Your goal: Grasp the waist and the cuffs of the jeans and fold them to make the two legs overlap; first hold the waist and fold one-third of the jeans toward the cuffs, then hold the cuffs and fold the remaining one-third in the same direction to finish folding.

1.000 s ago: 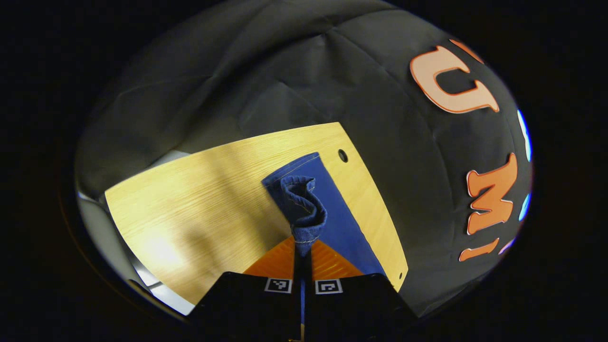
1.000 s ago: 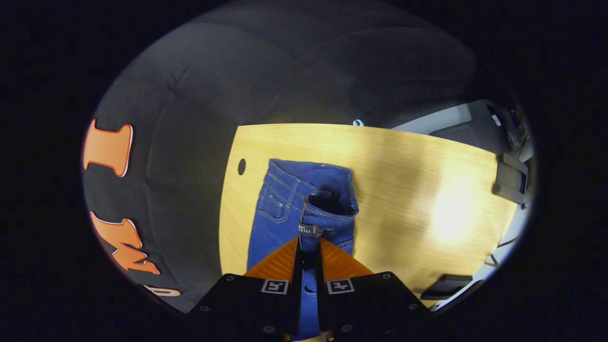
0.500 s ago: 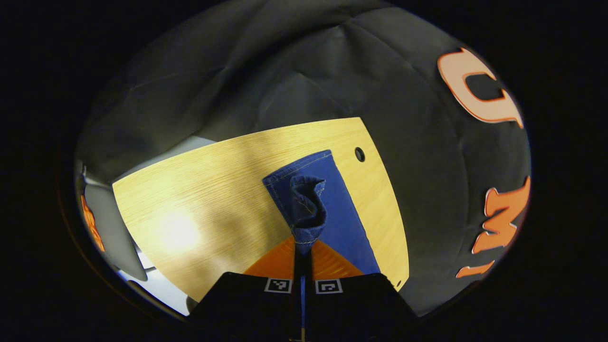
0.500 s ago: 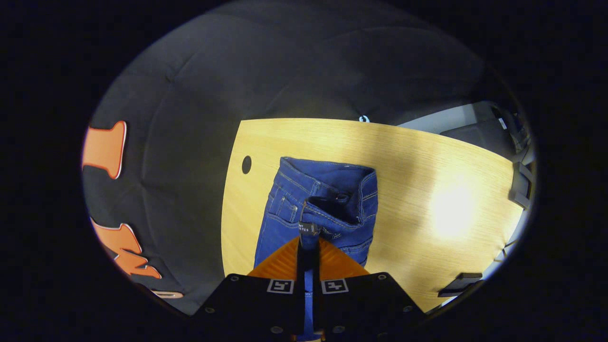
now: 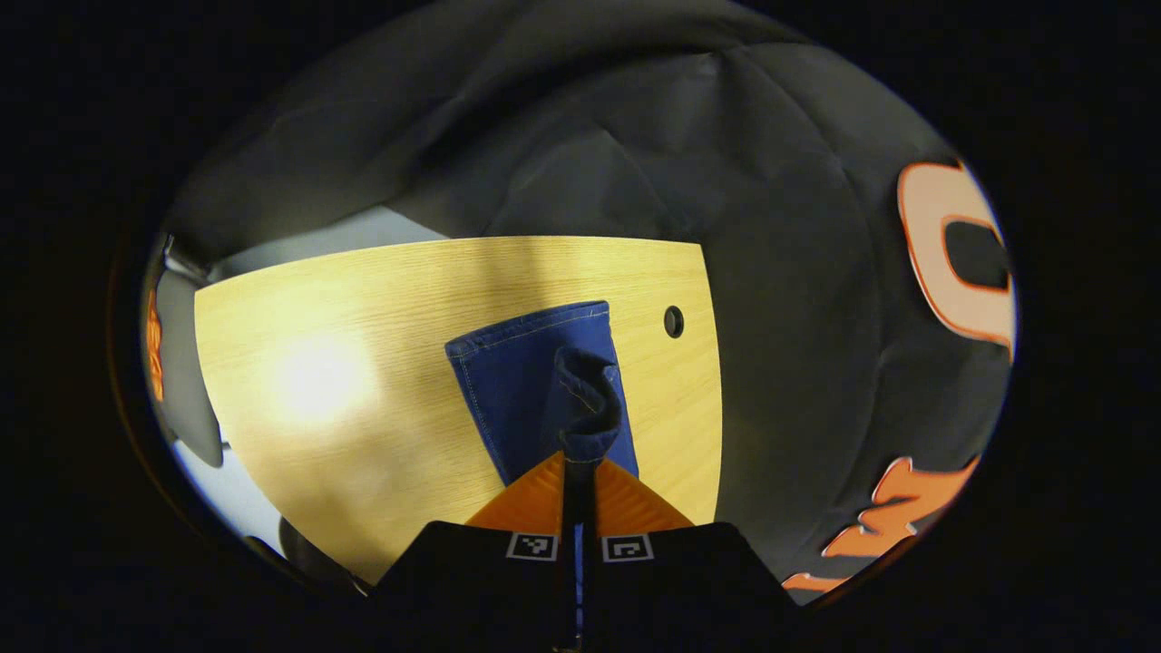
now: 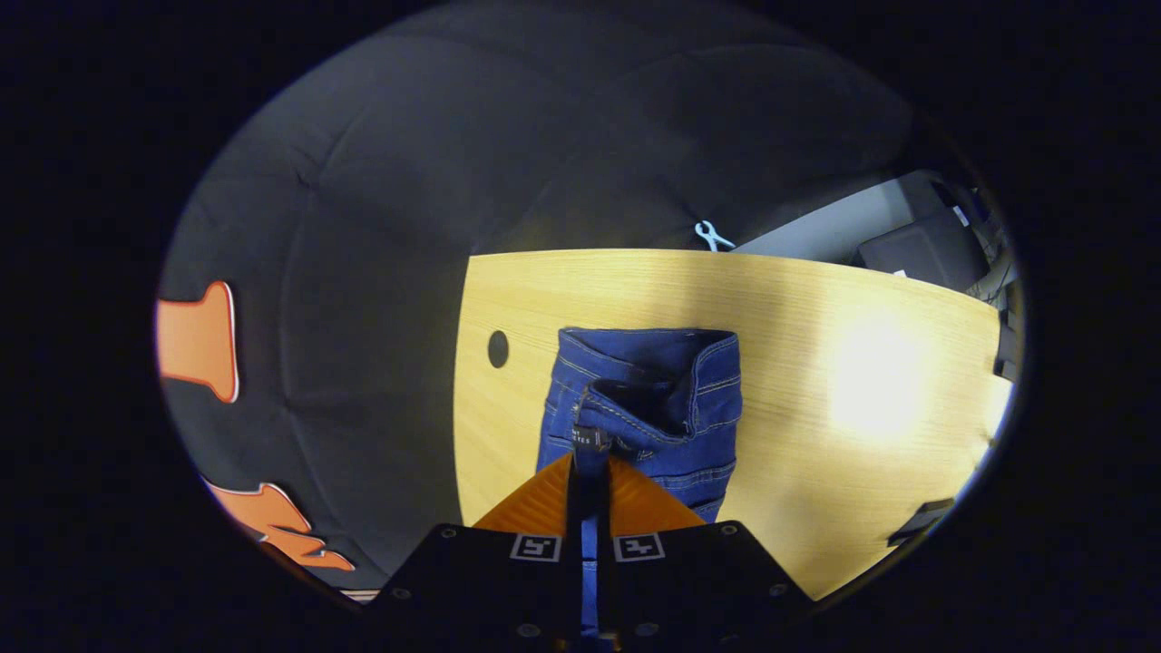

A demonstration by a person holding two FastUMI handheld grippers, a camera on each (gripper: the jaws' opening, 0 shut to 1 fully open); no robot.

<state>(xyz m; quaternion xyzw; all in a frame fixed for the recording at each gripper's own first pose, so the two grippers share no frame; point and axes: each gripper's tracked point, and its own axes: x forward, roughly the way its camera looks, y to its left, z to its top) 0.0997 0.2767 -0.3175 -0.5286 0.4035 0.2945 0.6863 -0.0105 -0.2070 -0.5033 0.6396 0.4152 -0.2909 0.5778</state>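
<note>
Left gripper [image 5: 579,461]: we see its fingers pinched together on a bunched cuff [image 5: 588,399], lower centre.
Right gripper [image 6: 590,458]: we see it clamped on the waistband [image 6: 635,399].
Jeans [image 6: 676,426]: centre frame, lying on the wooden table [image 6: 816,381].

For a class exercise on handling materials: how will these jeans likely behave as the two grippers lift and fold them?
Probably floppy: the cuff curls and droops above the left gripper. The waistband sags open at the right gripper, so unheld parts should drag. The denim looks thick, so folds may spring back.
</note>
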